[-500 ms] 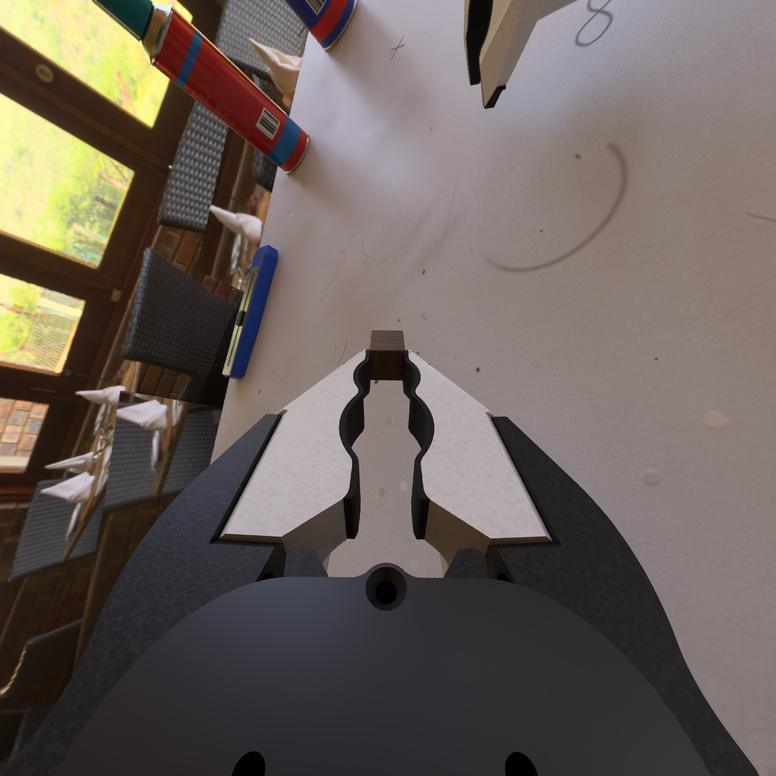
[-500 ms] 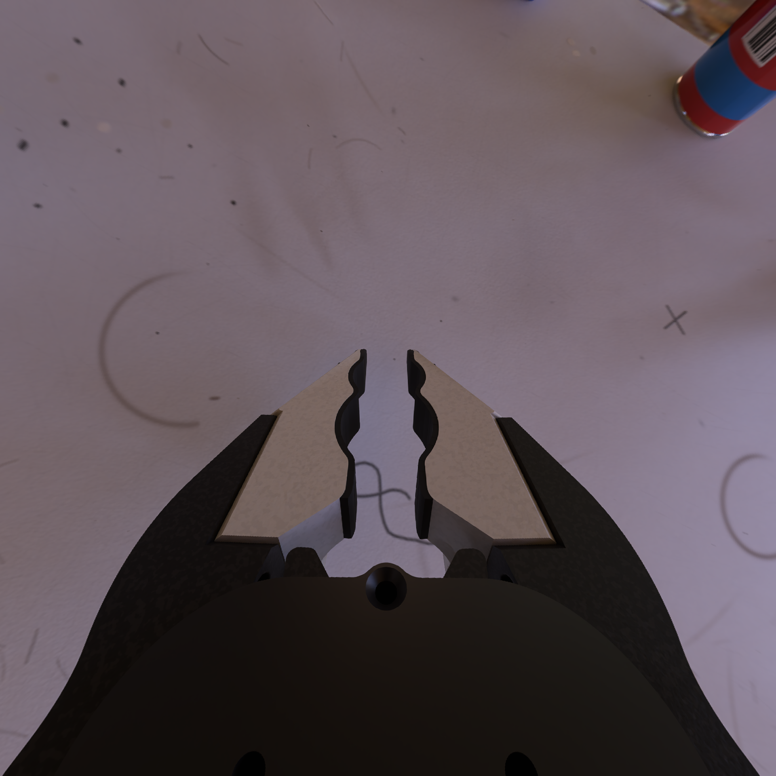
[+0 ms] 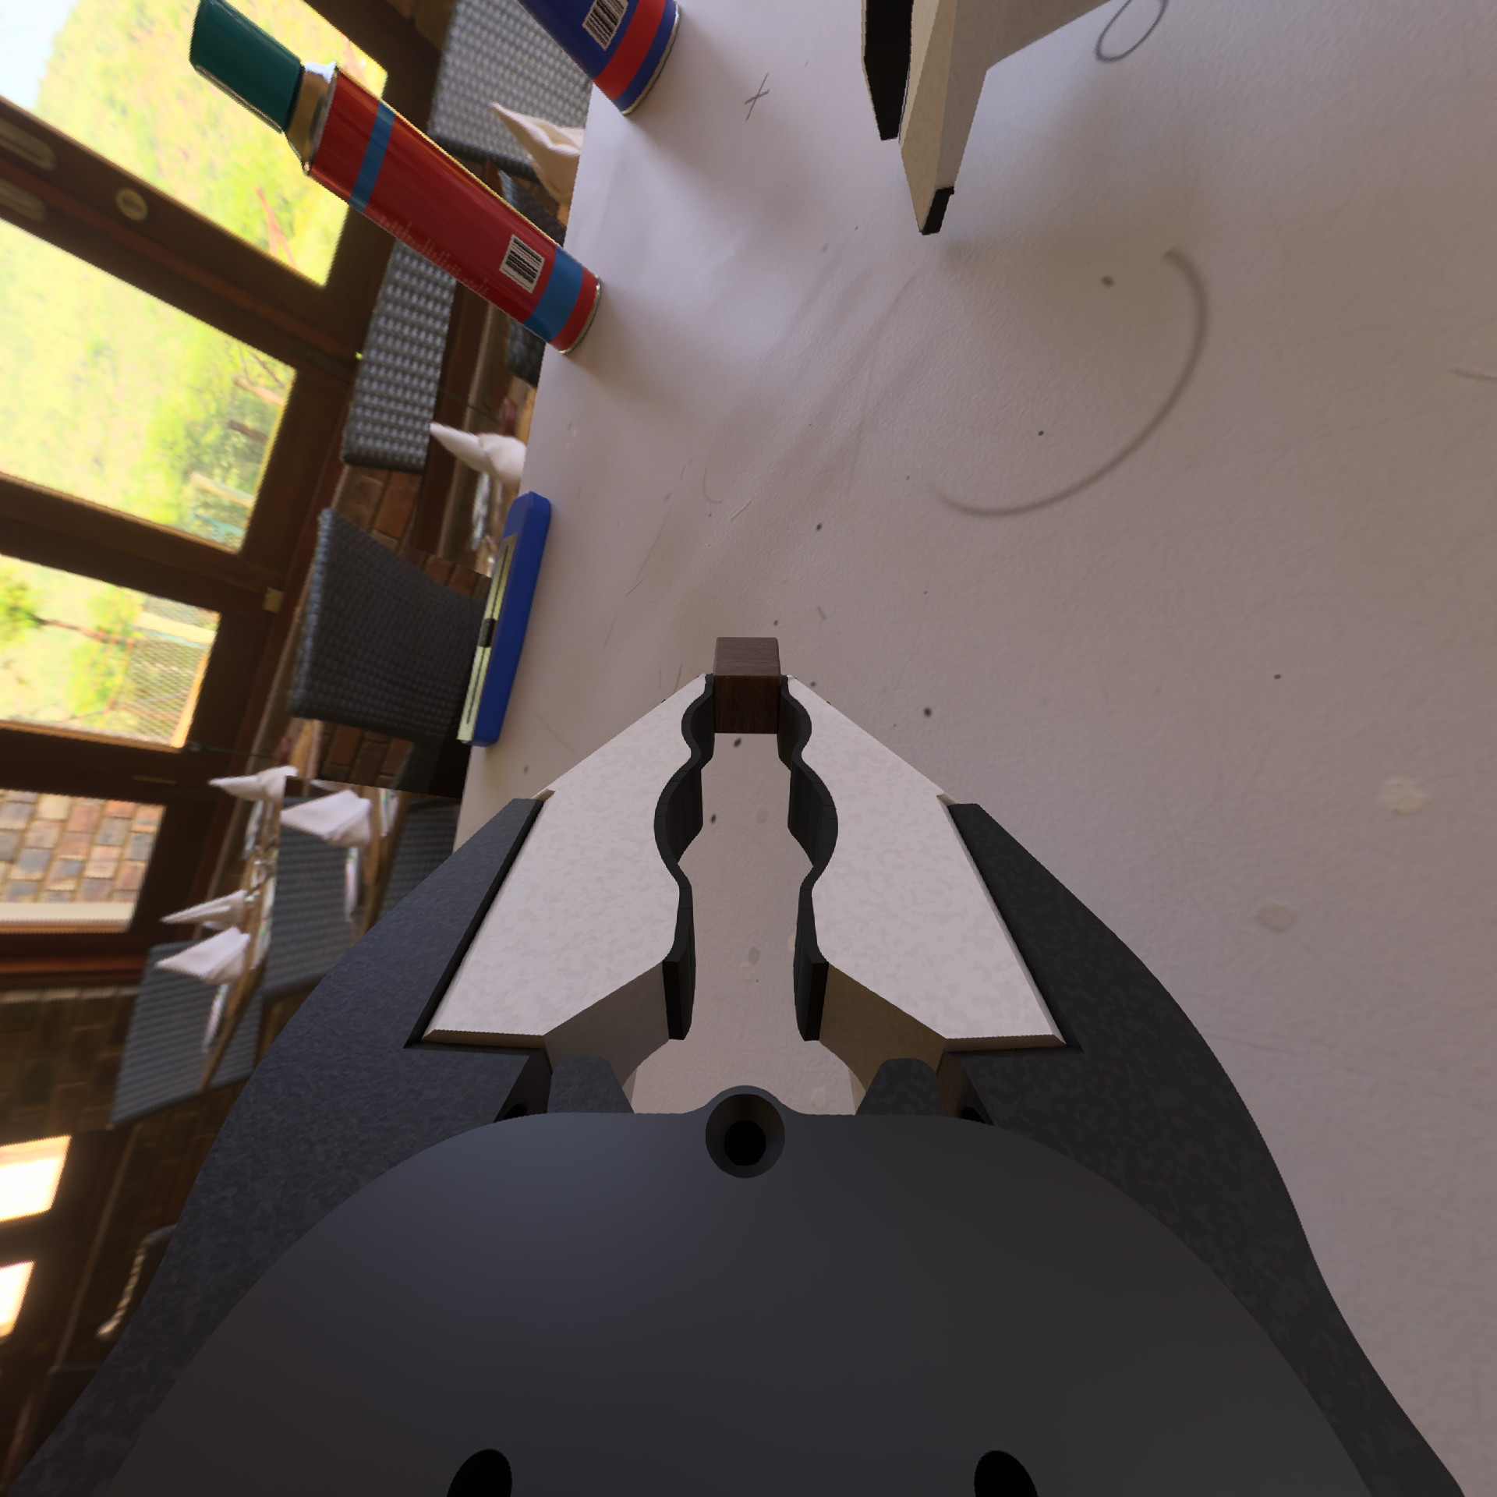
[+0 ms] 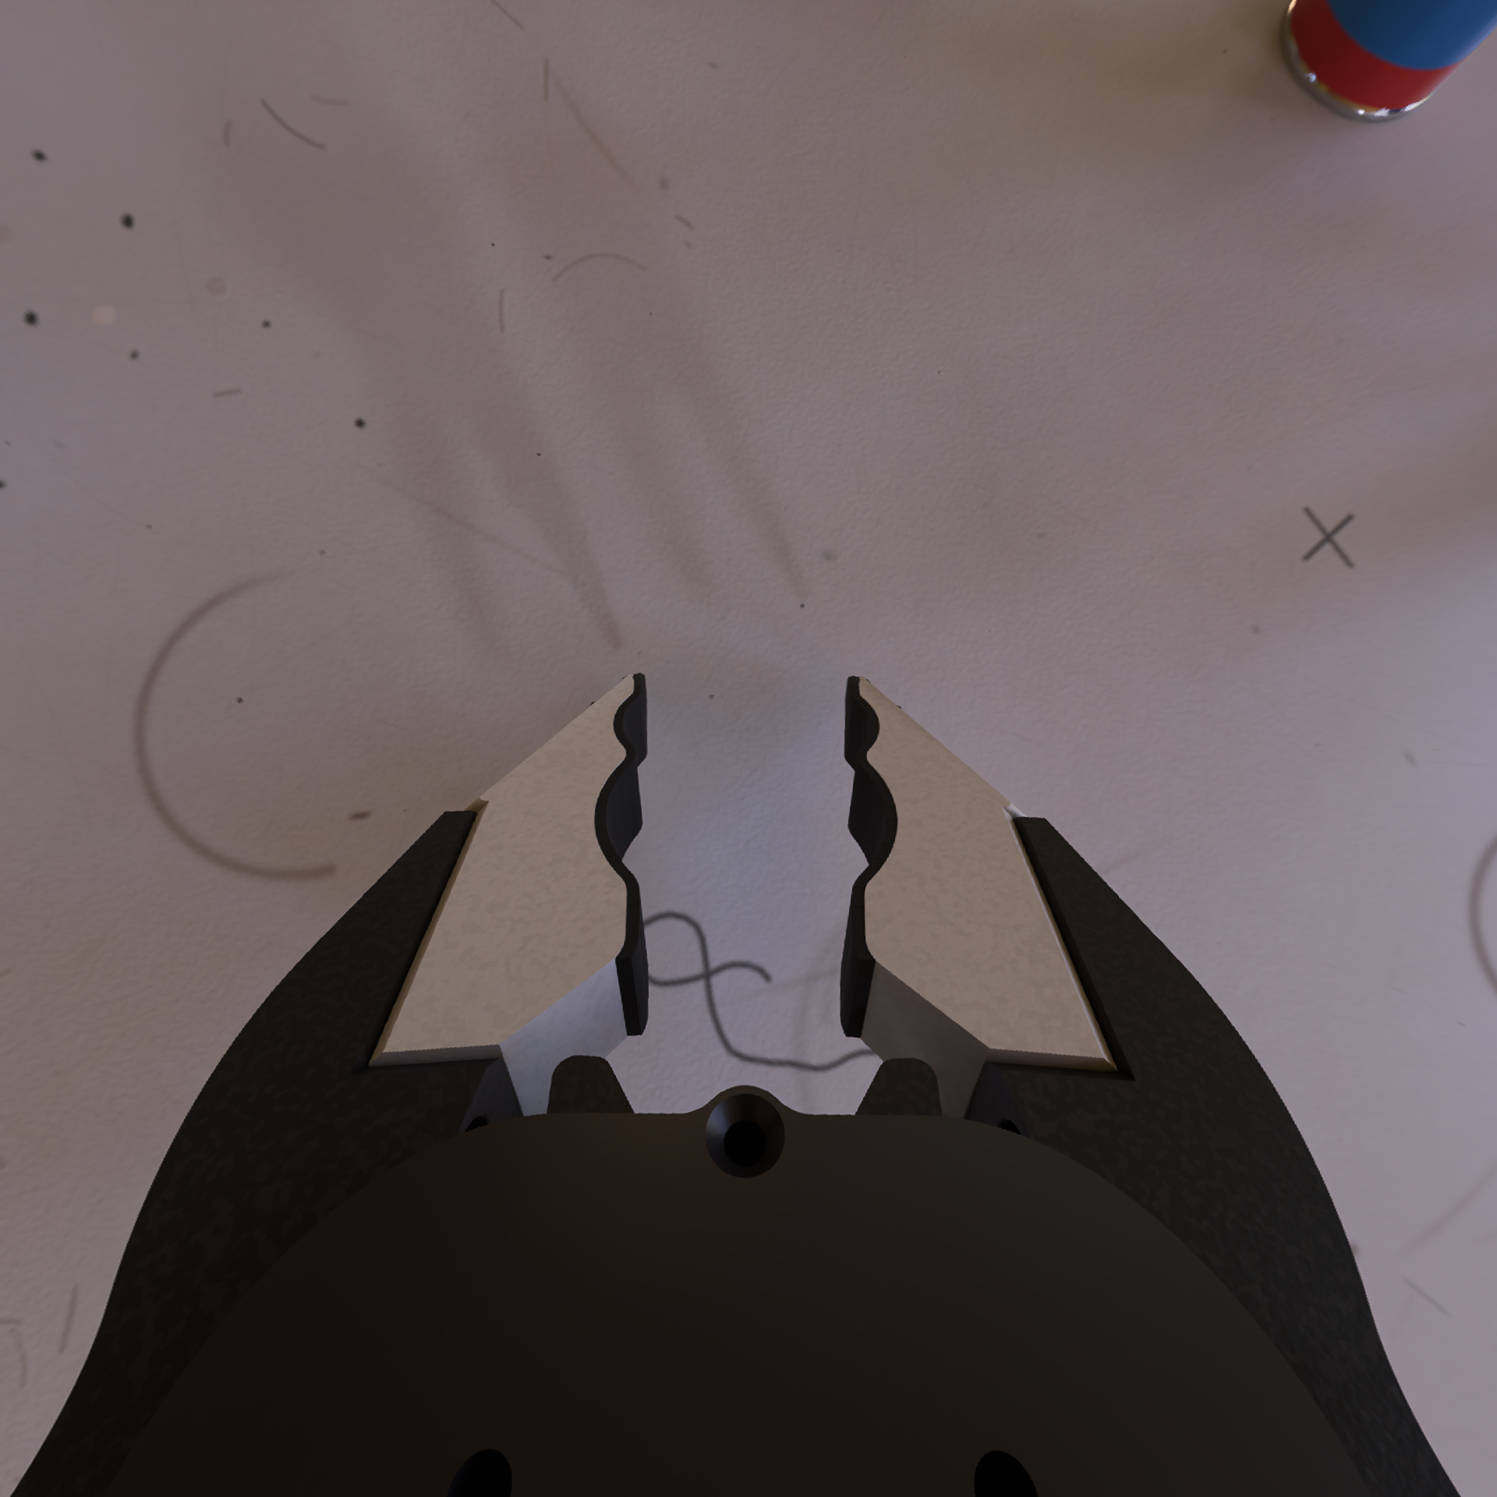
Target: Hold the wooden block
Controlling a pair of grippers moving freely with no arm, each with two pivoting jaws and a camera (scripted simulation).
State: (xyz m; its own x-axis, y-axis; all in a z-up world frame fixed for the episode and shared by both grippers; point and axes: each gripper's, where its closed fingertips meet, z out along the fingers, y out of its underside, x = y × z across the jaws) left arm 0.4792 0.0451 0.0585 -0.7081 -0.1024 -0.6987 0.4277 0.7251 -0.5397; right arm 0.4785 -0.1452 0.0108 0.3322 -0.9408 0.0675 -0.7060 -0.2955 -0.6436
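A small dark brown wooden block (image 3: 746, 684) sits between the tips of my left gripper (image 3: 746, 703), which is shut on it above the white table (image 3: 1053, 729). The block's far end sticks out past the fingertips. My right gripper (image 4: 745, 698) is open and empty, pointing down at the bare table (image 4: 729, 405). The right gripper also shows in the left wrist view (image 3: 931, 105) at the top, far from the block. The block does not show in the right wrist view.
A red and blue can with a teal cap (image 3: 421, 194) and a second can (image 3: 624, 49) lie by the table's left edge. A blue flat box (image 3: 510, 624) lies there too. One can's base (image 4: 1377, 65) shows top right. Chairs and windows lie beyond.
My right gripper has opened wider and moved closer to the table. My left gripper still grips the block; its view has shifted slightly, showing more of the cans.
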